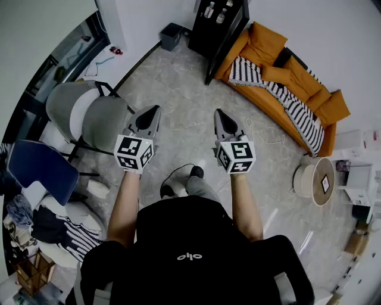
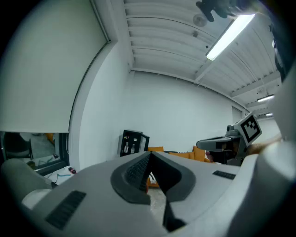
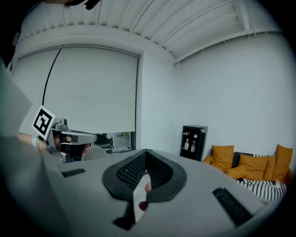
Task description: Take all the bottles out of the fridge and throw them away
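Though both pairs are held out side by side ahead of the person, neither carries anything; left tongs (image 1: 156, 110) pressed together, tips meeting, nothing between them; right tongs (image 1: 219, 112) likewise pressed together and empty, tilted slightly downward.

Fridge (image 1: 217, 27): black, tall and narrow, standing against the far wall, well apart from both tongs and ahead of them; closer to the line of the right pair than of the left; bottles (image 1: 214, 12) upright inside it on an upper level, at least two pale ones visible; exact count cannot be told at this range; both gripper views show the fridge small, just above their own tips.

Between tongs and fridge: grey stone-patterned floor (image 1: 178, 83) runs the whole way.

Flanking that stretch: small dark bin (image 1: 171, 36) just left of the fridge by the wall; orange sofa (image 1: 286, 89) touching or just beside the fridge on its right, a black-and-white striped blanket (image 1: 297, 116) draped over its seat; thin pale cable (image 1: 262, 134) looped on the floor before the sofa.

Nearer in: two grey chairs (image 1: 89, 116) just beside the left tongs; blue chair (image 1: 41, 170) behind those; round low surface (image 1: 315, 181) off to the right, well apart from the right tongs.
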